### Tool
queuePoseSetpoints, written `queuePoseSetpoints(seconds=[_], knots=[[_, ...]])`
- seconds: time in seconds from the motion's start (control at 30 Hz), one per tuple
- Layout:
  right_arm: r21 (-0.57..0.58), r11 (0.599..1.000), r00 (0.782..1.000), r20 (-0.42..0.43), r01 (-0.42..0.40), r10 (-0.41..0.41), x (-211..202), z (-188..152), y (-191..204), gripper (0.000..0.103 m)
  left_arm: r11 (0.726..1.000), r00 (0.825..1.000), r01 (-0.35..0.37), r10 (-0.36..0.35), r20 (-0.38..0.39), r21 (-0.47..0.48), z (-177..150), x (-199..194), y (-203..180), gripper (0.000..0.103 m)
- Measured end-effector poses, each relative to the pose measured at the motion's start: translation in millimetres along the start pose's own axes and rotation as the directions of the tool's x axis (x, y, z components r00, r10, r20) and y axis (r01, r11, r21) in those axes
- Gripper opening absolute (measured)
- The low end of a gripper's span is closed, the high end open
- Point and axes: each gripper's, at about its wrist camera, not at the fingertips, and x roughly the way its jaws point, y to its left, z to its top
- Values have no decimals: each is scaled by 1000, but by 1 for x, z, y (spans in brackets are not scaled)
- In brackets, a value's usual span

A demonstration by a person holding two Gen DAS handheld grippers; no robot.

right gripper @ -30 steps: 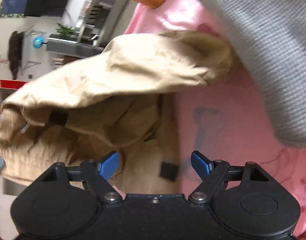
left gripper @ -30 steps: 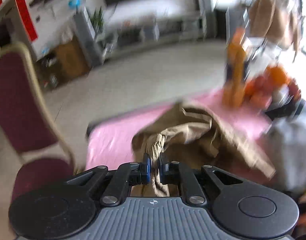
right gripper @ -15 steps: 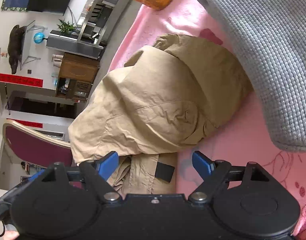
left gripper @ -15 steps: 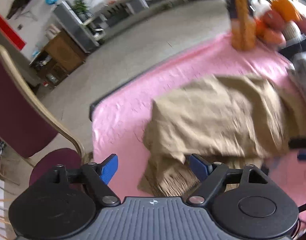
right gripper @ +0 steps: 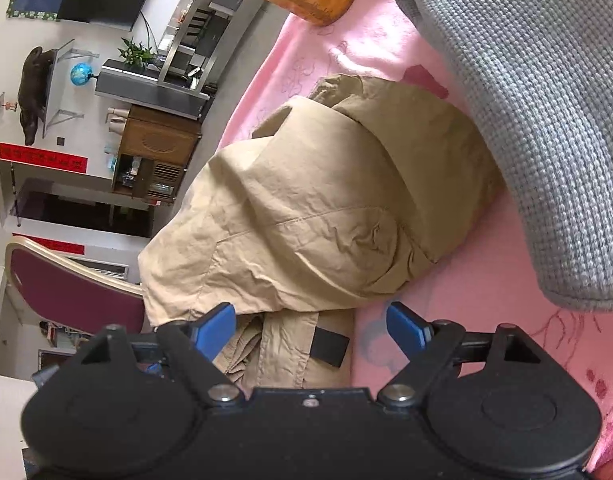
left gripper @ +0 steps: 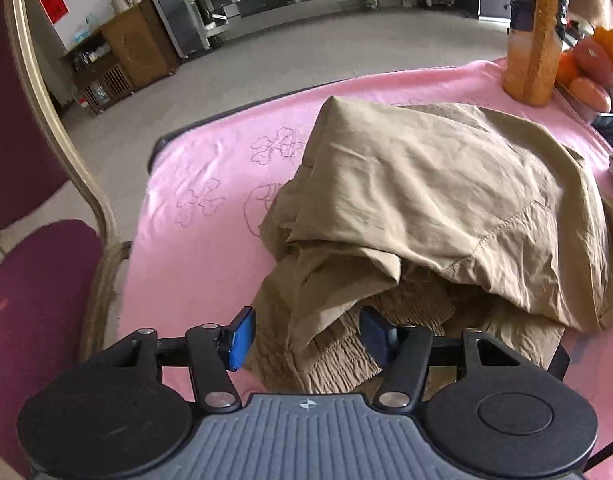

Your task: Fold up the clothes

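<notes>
Khaki trousers [left gripper: 426, 200] lie doubled over but lumpy on pink cloth [left gripper: 194, 240]; left gripper [left gripper: 306, 336] and right gripper [right gripper: 310, 326] both spread, tidying left.

The left wrist view looks forward over its own fingers, close and low above the tan garment [left gripper: 426, 200], towards the room beyond the pink cloth [left gripper: 194, 240]. The right wrist view is rolled sideways, equally close, ahead over its fingers. Both share the garment [right gripper: 314, 216], cloth and orange bottle [left gripper: 534, 40].
</notes>
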Motion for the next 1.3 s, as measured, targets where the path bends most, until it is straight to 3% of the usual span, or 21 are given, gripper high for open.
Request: queuePoseSetpoints(seconds=[0.13, 0.23, 0.33, 0.43, 0.6, 0.77, 0.93, 1.1, 1.2, 1.3], knots=[[-17, 1000, 1000, -3, 11, -12, 3, 0, 2, 83, 997, 998, 57, -57, -5, -46, -5, 16, 7, 65], [-32, 999, 1000, -6, 20, -20, 6, 0, 5, 83, 990, 994, 106, -107, -4, -87, -7, 21, 9, 46], [-45, 998, 999, -7, 34, -34, 8, 0, 6, 83, 993, 995, 97, -99, -20, -68, -8, 18, 1, 35], [-49, 998, 999, -9, 38, -38, 10, -1, 6, 83, 996, 995, 84, -86, -54, -40, -5, 17, -7, 13], [-63, 997, 999, -10, 46, -46, 10, -2, 7, 83, 991, 988, 104, -113, -102, -89, 6, 6, -13, 10], [-33, 999, 1000, -6, 24, -25, 5, 0, 2, 83, 963, 975, 217, -220, 0, -159, 39, -53, -23, 9], [31, 997, 997, -21, -71, 71, -1, 0, -4, 83, 925, 942, 326, -301, 149, -196, 77, -126, -38, 8], [256, 936, 965, -39, -242, 260, 1, -5, -25, 83, 882, 880, 432, -367, 302, -186, 111, -198, -59, 8], [342, 909, 962, -44, -238, 268, 7, -10, -34, 83, 879, 846, 457, -383, 371, -134, 121, -233, -86, 8], [343, 912, 963, -60, -226, 261, 11, -15, -34, 83, 893, 832, 442, -375, 408, -80, 125, -253, -114, 8]])
